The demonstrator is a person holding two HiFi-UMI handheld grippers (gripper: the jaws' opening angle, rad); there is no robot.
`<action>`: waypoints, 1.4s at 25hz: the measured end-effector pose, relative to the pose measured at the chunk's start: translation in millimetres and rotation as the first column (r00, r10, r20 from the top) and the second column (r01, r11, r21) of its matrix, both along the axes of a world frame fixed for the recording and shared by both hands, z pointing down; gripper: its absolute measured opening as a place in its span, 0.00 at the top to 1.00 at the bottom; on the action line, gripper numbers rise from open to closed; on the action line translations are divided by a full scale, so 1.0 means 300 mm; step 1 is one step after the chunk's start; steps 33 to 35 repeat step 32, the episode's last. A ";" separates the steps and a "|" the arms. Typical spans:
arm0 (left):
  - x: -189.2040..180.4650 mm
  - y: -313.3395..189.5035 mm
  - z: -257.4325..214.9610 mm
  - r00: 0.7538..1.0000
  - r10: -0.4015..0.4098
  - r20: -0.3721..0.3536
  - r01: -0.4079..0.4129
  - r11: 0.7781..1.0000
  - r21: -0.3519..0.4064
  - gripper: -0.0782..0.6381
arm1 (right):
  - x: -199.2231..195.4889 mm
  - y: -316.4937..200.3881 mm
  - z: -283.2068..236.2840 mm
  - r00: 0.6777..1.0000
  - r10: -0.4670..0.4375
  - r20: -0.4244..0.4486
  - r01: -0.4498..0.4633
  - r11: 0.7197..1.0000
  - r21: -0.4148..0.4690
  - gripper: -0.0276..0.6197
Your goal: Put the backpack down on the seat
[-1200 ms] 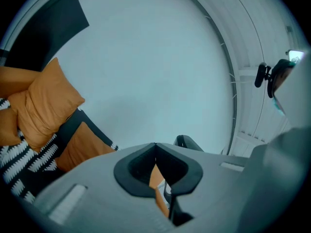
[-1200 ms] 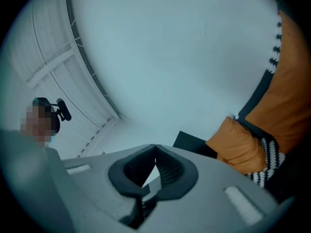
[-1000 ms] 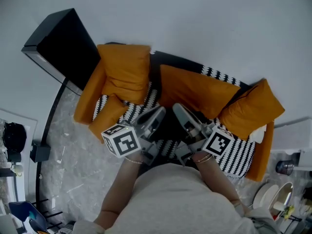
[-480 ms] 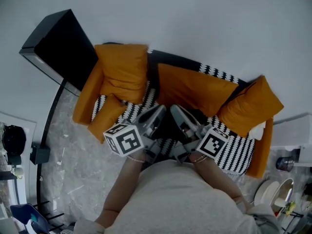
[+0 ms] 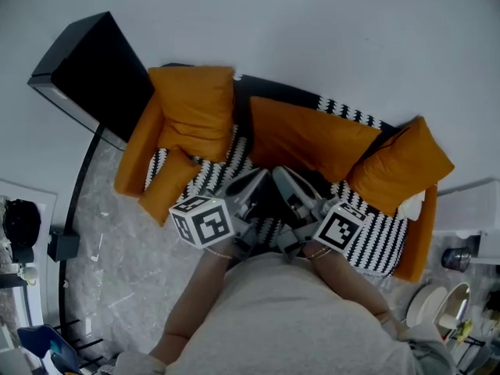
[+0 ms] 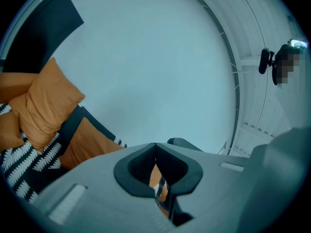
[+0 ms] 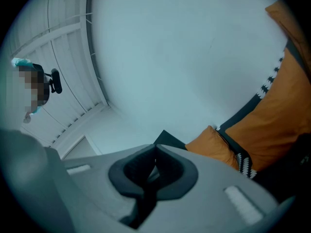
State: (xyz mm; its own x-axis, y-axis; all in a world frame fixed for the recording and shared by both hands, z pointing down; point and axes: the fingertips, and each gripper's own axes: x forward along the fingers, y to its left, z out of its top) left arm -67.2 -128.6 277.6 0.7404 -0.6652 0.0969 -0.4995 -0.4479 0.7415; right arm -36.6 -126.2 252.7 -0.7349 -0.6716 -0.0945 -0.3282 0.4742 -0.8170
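A black backpack shows as a dark mass between my two grippers, above the striped sofa seat; most of it is hidden by them. My left gripper is shut, with a thin dark strap pinched low between its jaws. My right gripper is shut too, and a dark strap runs down from its jaws. In the left gripper view my left gripper tilts upward at the pale wall. My right gripper does the same in the right gripper view.
Orange cushions lie at the sofa's left, middle and right. A black cabinet stands at the sofa's left end. Grey marbled floor lies in front. Dishes sit at the lower right.
Almost nothing has moved. Both grippers stay shut over the middle of the sofa, and the left one's marker cube has drifted slightly to the right.
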 end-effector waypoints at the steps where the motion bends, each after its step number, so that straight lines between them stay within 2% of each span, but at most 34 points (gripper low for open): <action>1: -0.004 0.000 0.002 1.000 -0.001 -0.001 0.001 1.000 -0.003 0.88 | -0.002 -0.001 0.003 1.000 -0.001 0.002 0.001 1.000 -0.003 0.95; 5: -0.020 -0.002 0.003 1.000 -0.019 -0.018 0.018 1.000 -0.016 0.88 | -0.016 0.001 0.024 0.999 -0.019 0.037 0.021 0.999 -0.036 0.95; 12: -0.015 0.000 0.007 0.999 -0.018 -0.037 0.018 1.000 -0.022 0.88 | -0.016 -0.004 0.023 1.000 -0.020 0.019 0.020 1.000 -0.022 0.95; 18: -0.013 0.004 0.026 0.999 -0.007 -0.051 0.005 0.999 -0.044 0.88 | -0.012 -0.007 0.054 1.000 -0.007 0.005 0.008 0.999 -0.054 0.95; 35: -0.012 0.056 0.092 1.000 0.014 -0.008 -0.014 0.997 -0.081 0.88 | 0.000 0.001 0.064 1.000 -0.029 0.009 0.029 0.998 -0.048 0.95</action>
